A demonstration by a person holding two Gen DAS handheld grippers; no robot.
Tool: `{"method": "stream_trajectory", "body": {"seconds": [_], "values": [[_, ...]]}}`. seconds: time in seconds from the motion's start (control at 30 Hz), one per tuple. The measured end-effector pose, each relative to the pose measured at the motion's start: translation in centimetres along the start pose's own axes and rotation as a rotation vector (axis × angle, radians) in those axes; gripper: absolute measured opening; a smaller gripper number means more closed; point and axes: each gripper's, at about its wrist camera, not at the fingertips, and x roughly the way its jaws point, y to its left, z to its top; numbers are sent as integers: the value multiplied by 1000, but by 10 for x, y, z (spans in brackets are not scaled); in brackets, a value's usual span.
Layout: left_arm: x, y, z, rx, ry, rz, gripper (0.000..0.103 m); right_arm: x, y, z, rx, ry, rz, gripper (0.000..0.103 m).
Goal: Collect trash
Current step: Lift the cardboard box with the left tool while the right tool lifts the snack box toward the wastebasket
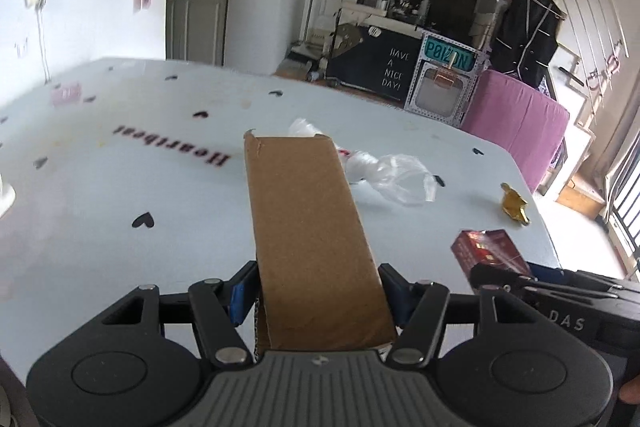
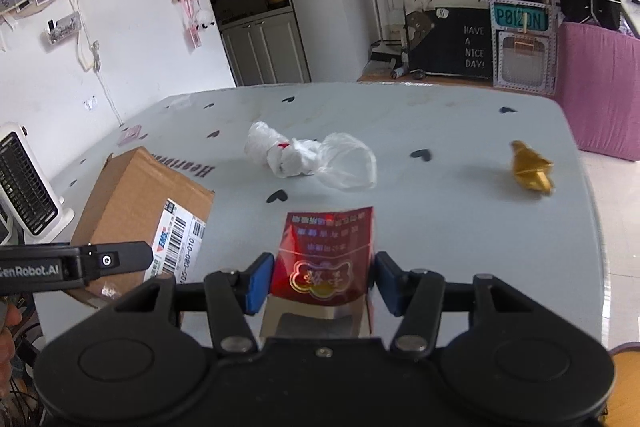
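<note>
- Table (image 2: 460, 131): pale top w/ black heart prints; all the trash sits on it or is held just over it.
- Cardboard box (image 1: 308, 227): biggest piece. Left gripper (image 1: 316, 301) has its blue pads pressed on both sides of the near end, so jaws closed on it. Long axis runs straight out from the jaws. In the right view the box (image 2: 140, 211) shows a shipping label, flaps open, at the table's left edge; can't tell if it rests on the top or is lifted.
- Plastic bag (image 2: 312, 161): crumpled, clear/white, loose mid-table, long axis lying crosswise to both cams. Ahead and a bit left of the right jaws; in the left view it sits just past the box's far end, to the right.
- Red packet (image 2: 326, 259): between the right gripper's (image 2: 320, 283) pads, jaws narrowed to its width and gripping it; top points away from the cam.
- Gold wrapper (image 2: 530, 169): smallest, loose near the table's right edge, well apart from the bag. Right hand is clearly nearer.
- Judgement: both hands full, so the packet likely needs dropping into the box's open top, which lies left of the right jaws, before bag or wrapper can be taken.
</note>
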Motion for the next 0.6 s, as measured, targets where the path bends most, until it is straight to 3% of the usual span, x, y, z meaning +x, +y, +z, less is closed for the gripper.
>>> {"method": "stream_trajectory", "body": {"seconds": [0.2, 0.6], "values": [[-34, -29, -10, 82, -71, 33, 63, -40, -16, -4, 0, -41, -8, 56], [-82, -82, -19, 134, -144, 1, 63, -119, -46, -4, 15, -147, -23, 56]]}}
